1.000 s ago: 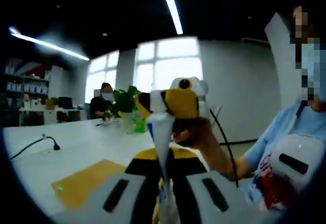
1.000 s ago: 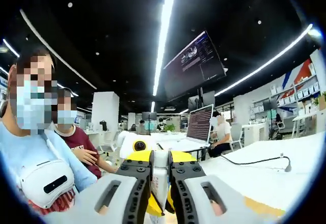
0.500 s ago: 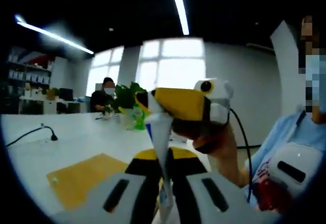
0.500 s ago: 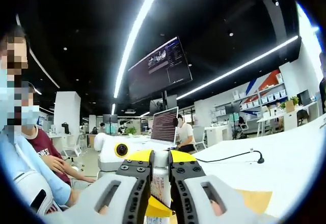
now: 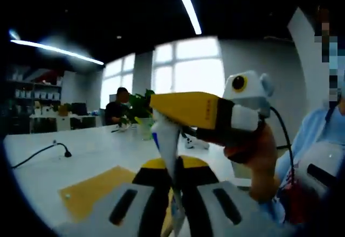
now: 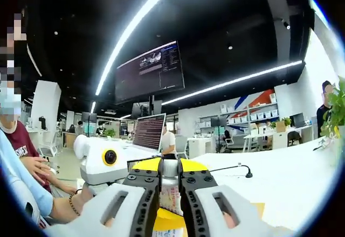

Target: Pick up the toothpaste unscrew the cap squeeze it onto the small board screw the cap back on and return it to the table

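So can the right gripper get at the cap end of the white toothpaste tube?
Probably yes. The right gripper already sits at the top end of the white toothpaste tube, which the left gripper holds upright. In the right gripper view its jaws look closed on that end, nothing between.

Place: open-plan office
Ceiling: black, with long white strip lights
Screens: large dark hanging monitor
Furniture: long white tables, wall shelves
People: seated at desks, working
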A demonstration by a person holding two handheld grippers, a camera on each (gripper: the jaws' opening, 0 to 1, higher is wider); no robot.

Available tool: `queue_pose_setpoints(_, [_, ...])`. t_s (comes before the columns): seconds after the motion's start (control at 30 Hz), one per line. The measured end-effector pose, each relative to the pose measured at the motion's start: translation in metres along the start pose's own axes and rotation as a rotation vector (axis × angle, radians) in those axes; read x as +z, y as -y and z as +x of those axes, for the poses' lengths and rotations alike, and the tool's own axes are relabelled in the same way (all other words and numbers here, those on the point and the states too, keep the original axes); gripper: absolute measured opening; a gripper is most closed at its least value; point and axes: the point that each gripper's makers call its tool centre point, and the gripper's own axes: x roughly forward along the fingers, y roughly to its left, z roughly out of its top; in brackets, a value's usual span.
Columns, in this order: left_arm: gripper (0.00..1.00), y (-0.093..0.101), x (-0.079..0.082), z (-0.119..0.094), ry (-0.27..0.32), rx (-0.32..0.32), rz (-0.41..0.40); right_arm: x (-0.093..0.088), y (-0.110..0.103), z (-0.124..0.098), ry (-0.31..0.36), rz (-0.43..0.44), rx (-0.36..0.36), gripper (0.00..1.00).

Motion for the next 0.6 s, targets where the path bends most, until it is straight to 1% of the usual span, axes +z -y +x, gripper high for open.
queue_pose_setpoints(0.07, [0.05,-0.0015,-0.0013,0.0008,-0.009,0.026,0.011,-0.0010,0.0019,-0.0002,-0.008,-0.026,-0.038,0.10])
queue_pose_setpoints(0.17, [0.05,-0.0015,-0.0016,0.0015,-0.010,0.050,0.031,-0.0002,0.0001,-0.0012,-0.006,-0.069,-0.062,0.10])
queue_pose_setpoints(0.23, [0.05,-0.0038,0.0015,0.0008,0.006,0.086,0.035,0.0028,-0.0017,-0.0012,-0.002,-0.106,-0.066,0.10])
queue_pose_setpoints(0.37, [0.05,-0.0038,0.0012,0.0019,0.000,0.135,0.052,0.0042,-0.0020,0.0001,-0.006,-0.129,-0.080,0.10])
queue_pose_setpoints(0.53, [0.05,-0.0024,-0.0025,0.0048,0.001,0.145,0.036,0.0027,-0.0014,0.0001,-0.017,-0.138,-0.095,0.10])
queue_pose_setpoints(0.6, [0.05,0.0013,-0.0013,0.0060,0.019,0.114,0.026,0.0038,-0.0022,-0.0008,-0.012,-0.134,-0.084,0.10])
